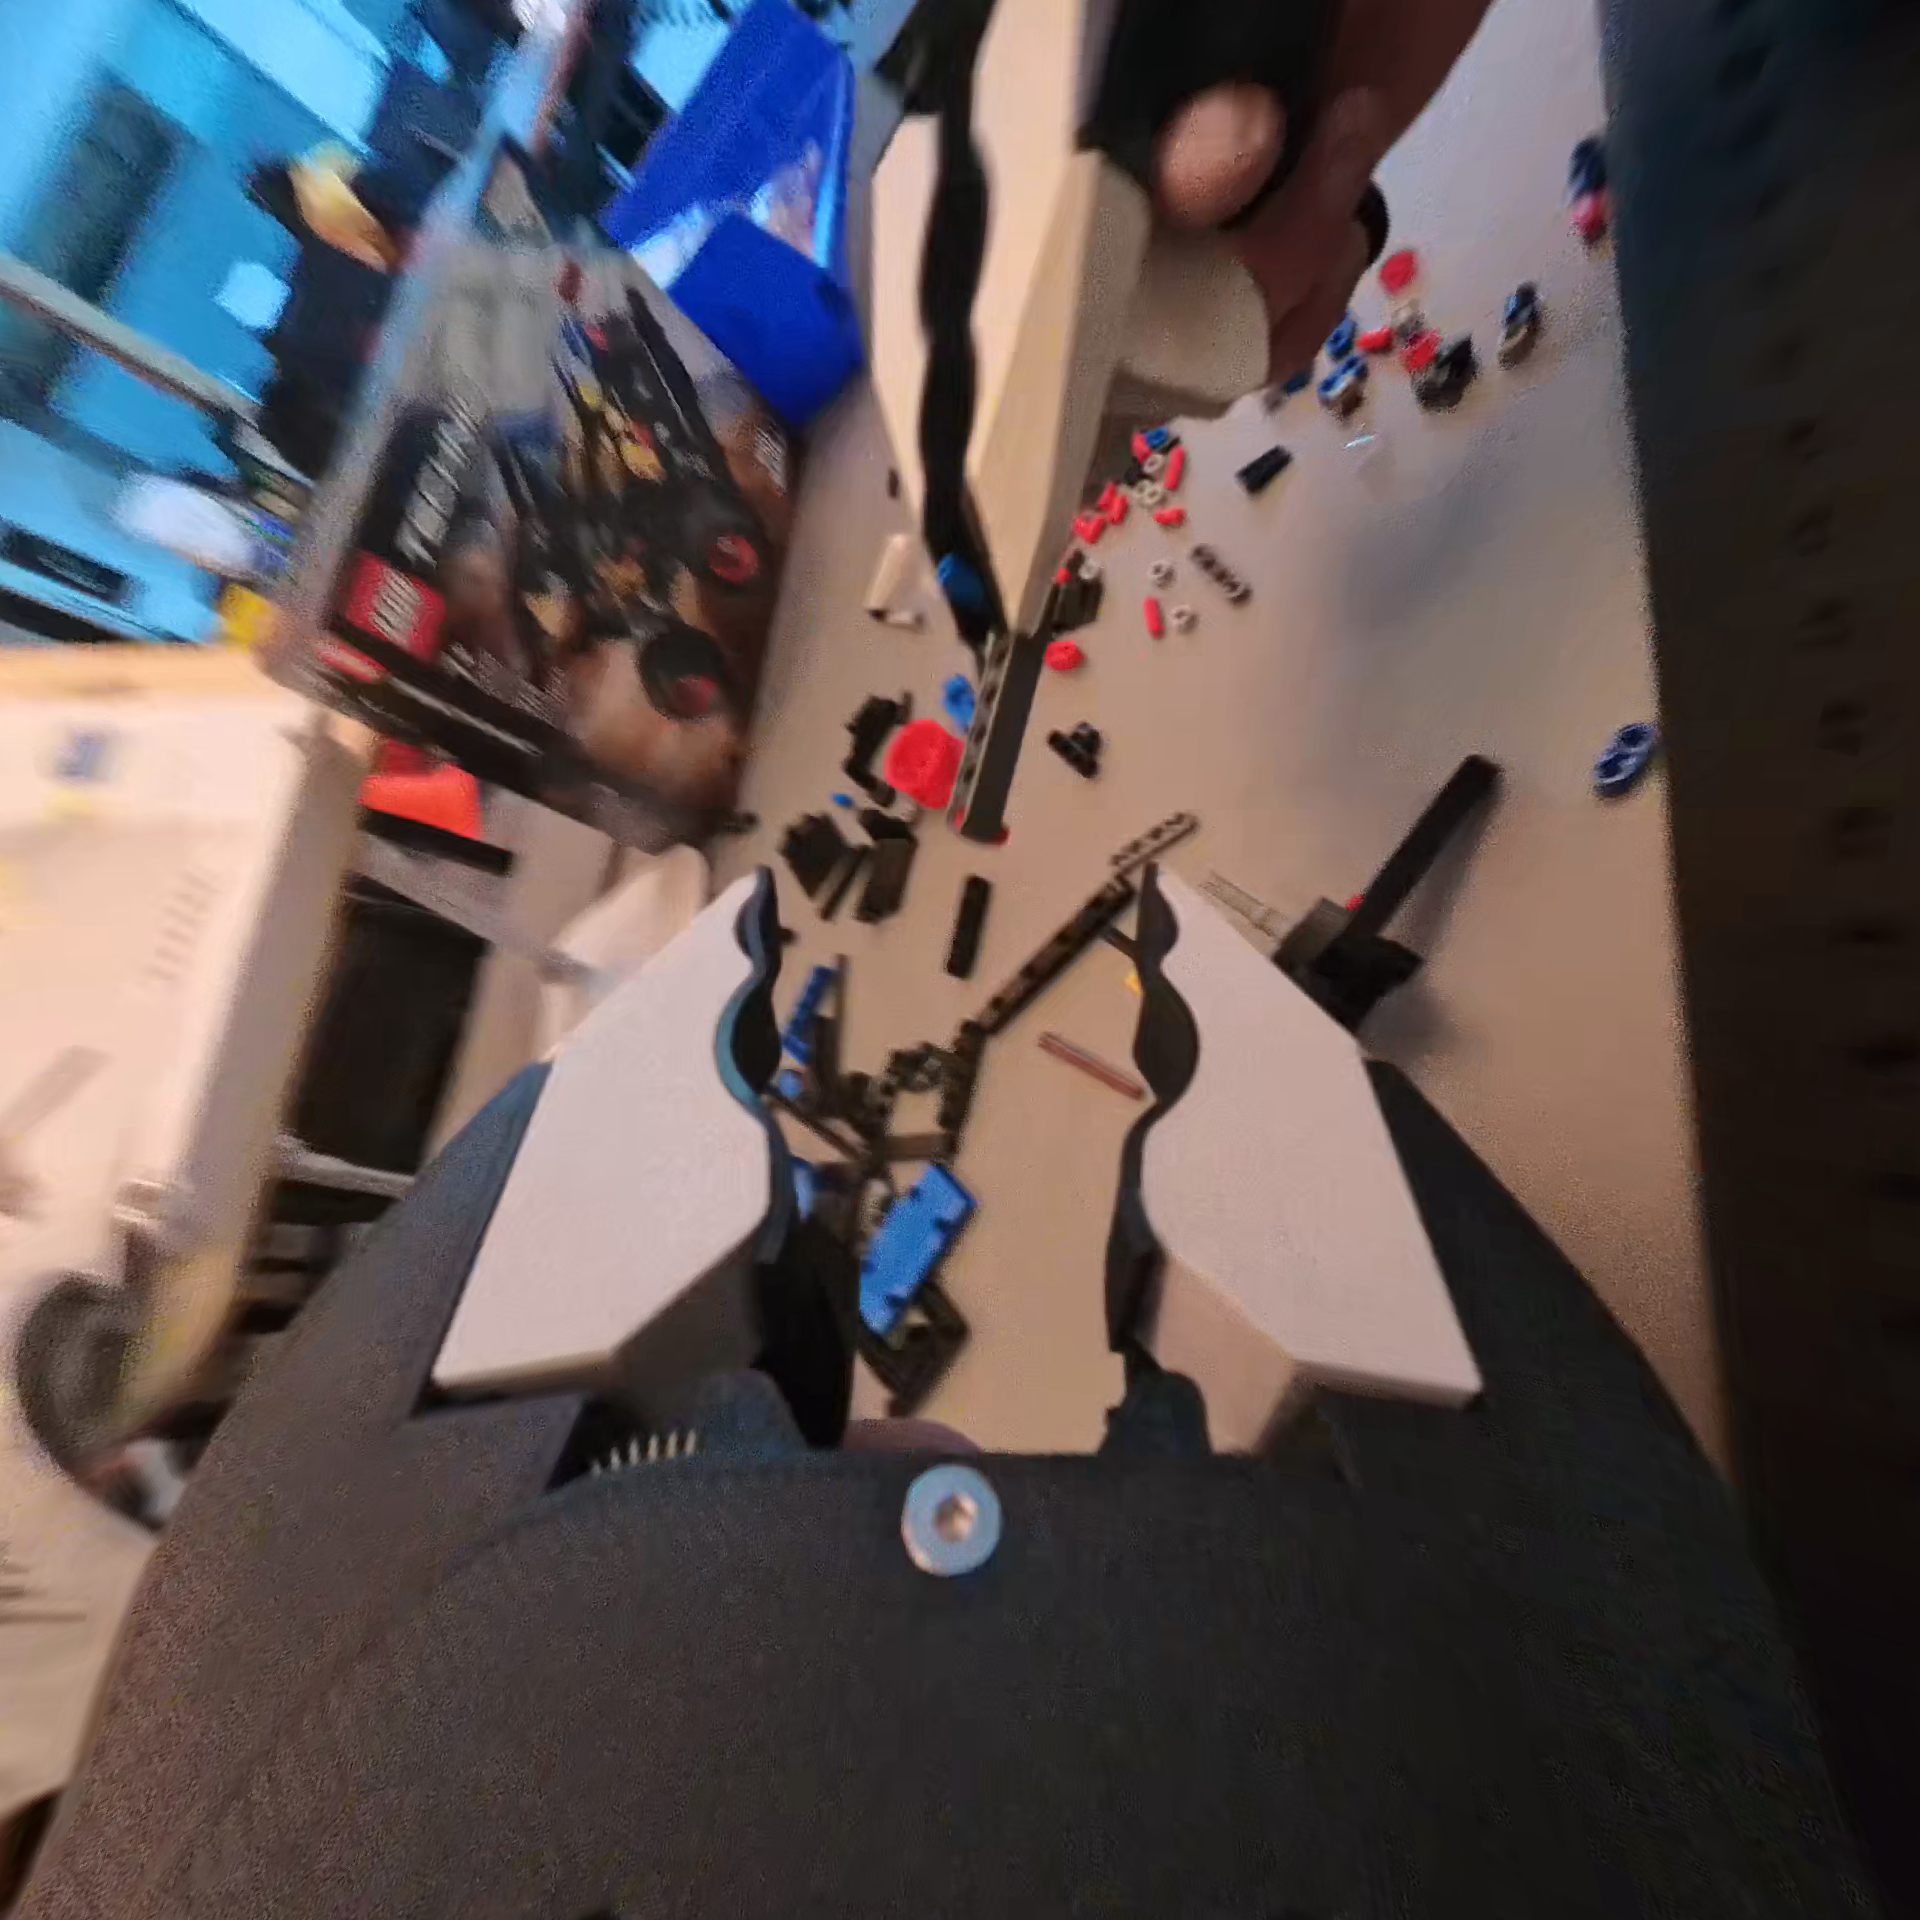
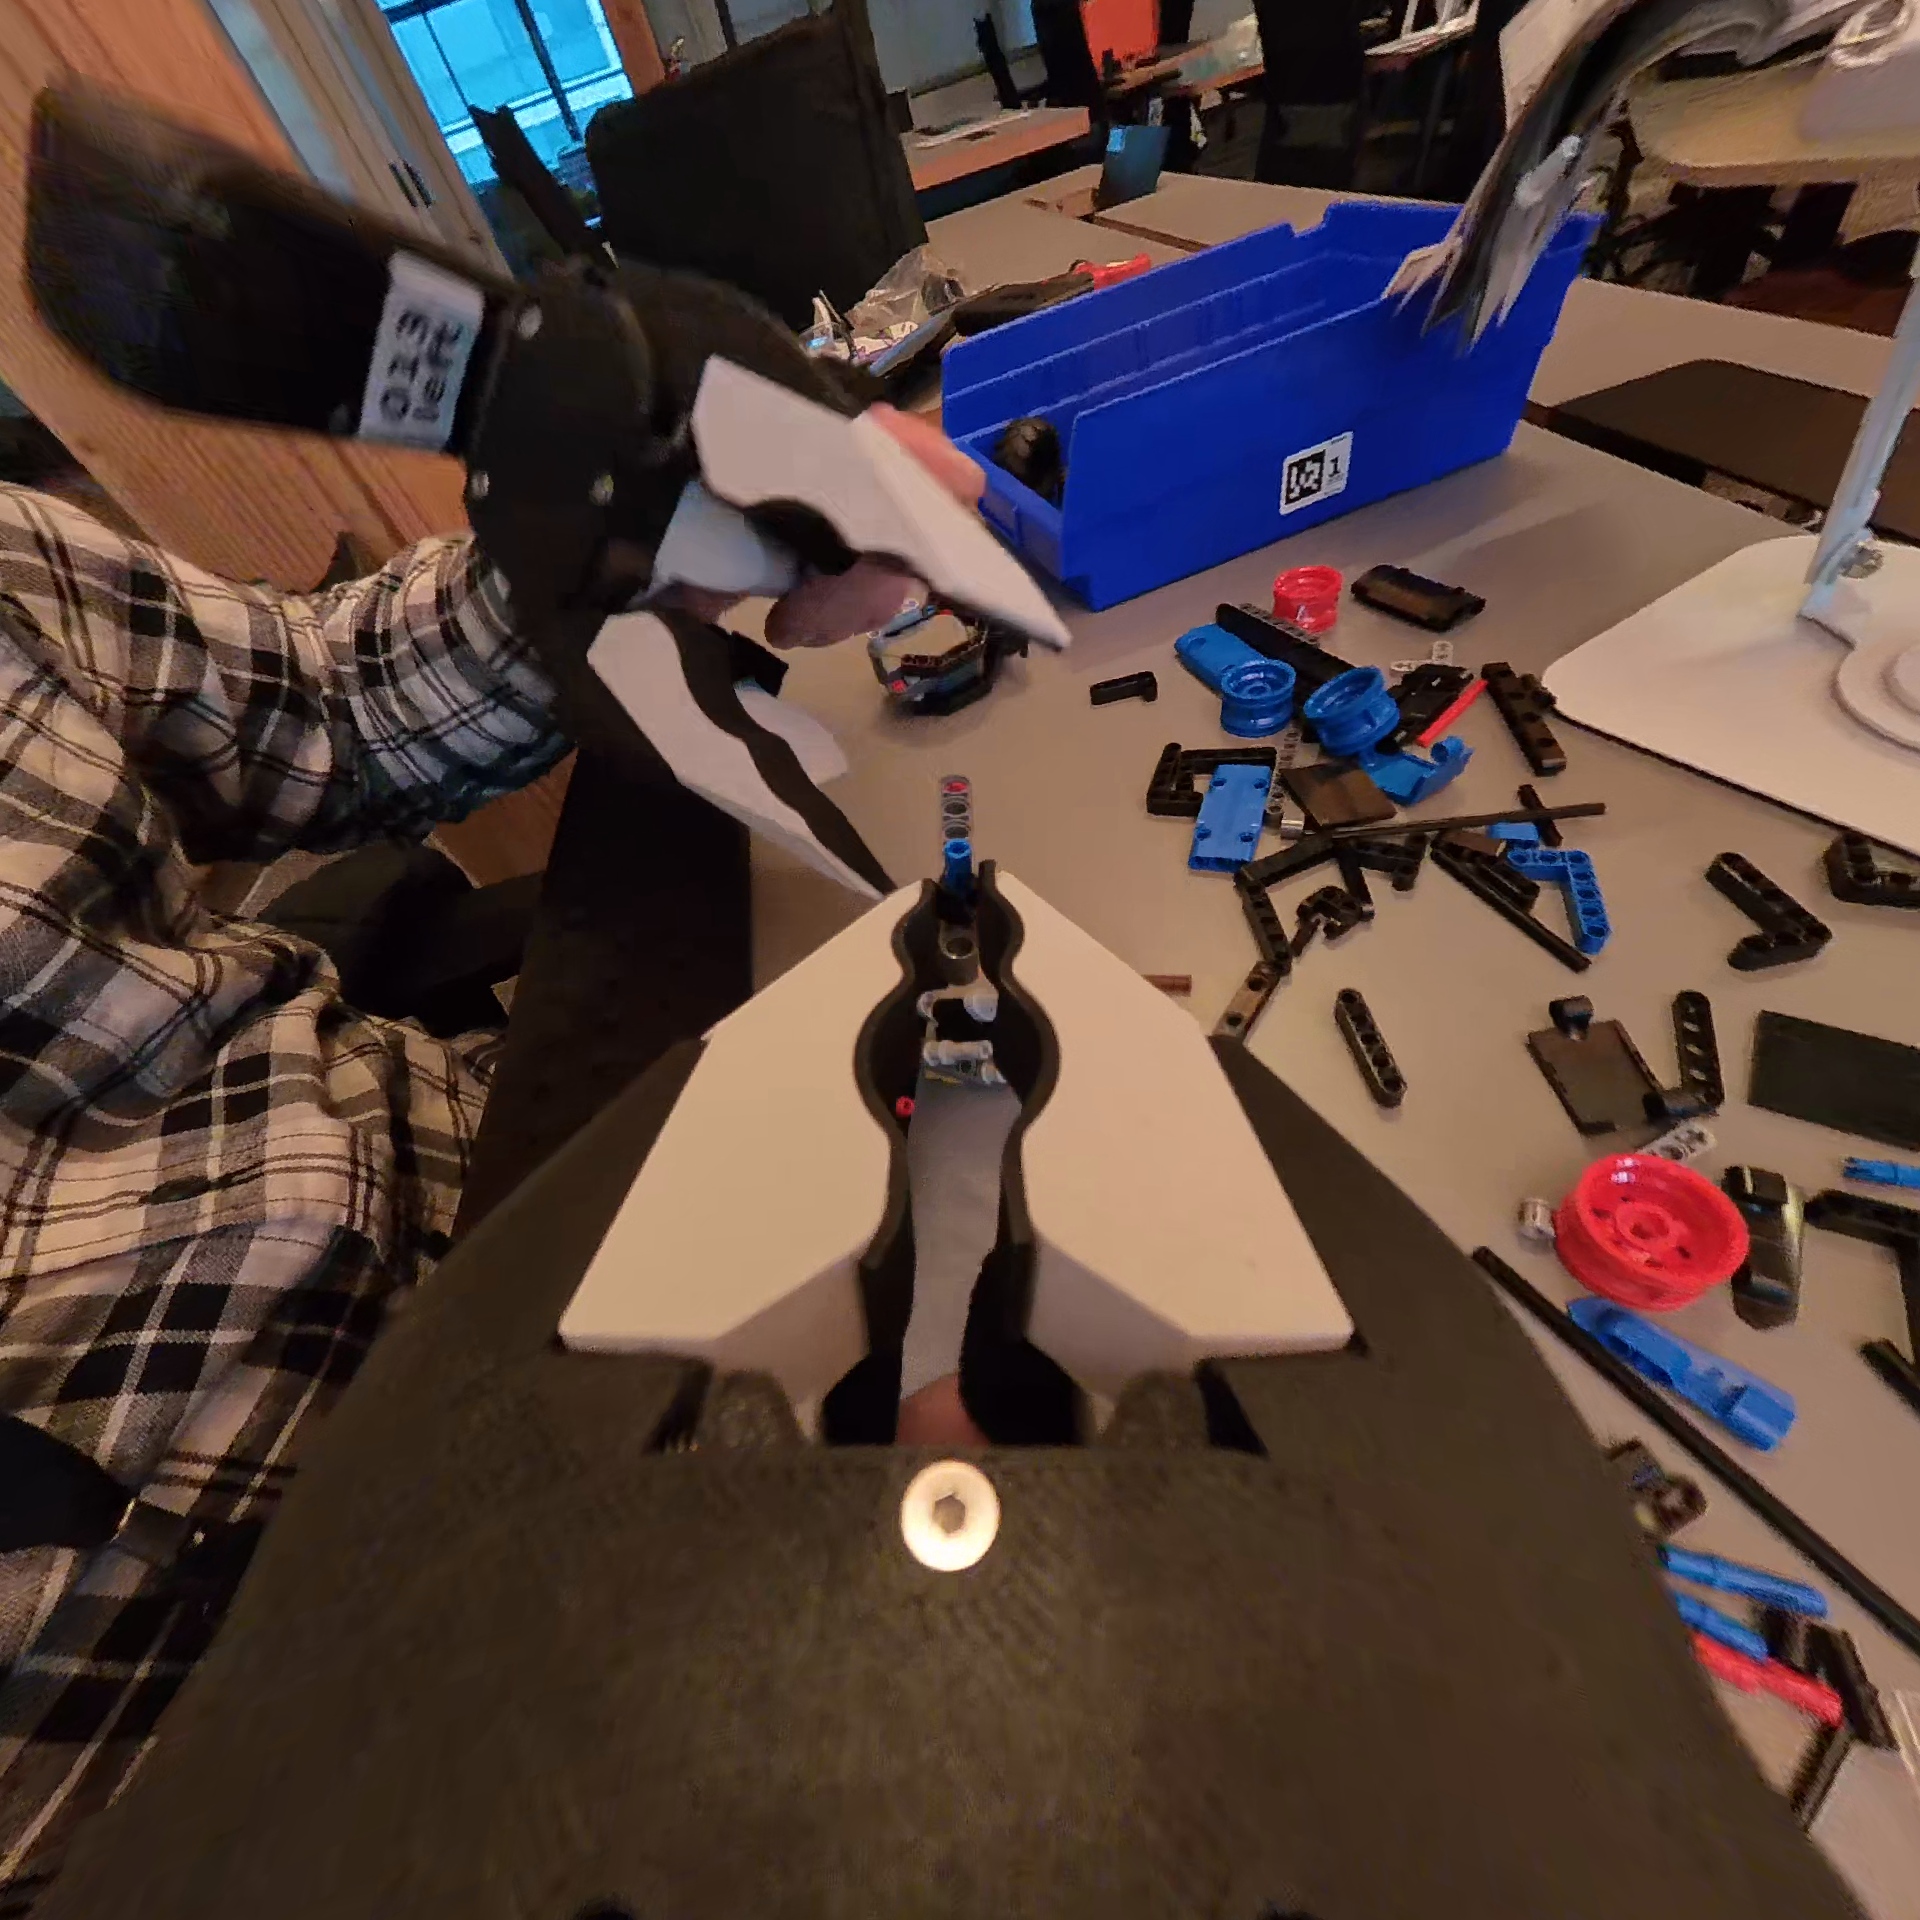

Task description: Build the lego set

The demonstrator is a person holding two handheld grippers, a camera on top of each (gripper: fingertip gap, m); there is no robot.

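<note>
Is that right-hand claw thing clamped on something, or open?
Shut. In its own view, the right gripper has its jaws closed on a grey beam with a blue pin.

Grey table (image 2: 1039, 748) carries a blue bin (image 2: 1247, 416), a white stand base (image 2: 1704, 686), a set box (image 1: 540, 582) and scattered black, blue and red lego parts (image 2: 1455, 831), including a red wheel (image 2: 1652, 1231).

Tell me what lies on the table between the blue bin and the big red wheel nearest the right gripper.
In the right wrist view, between the blue bin and the red wheel lies a scatter of loose pieces: two blue wheels, black beams and a blue plate.
</note>
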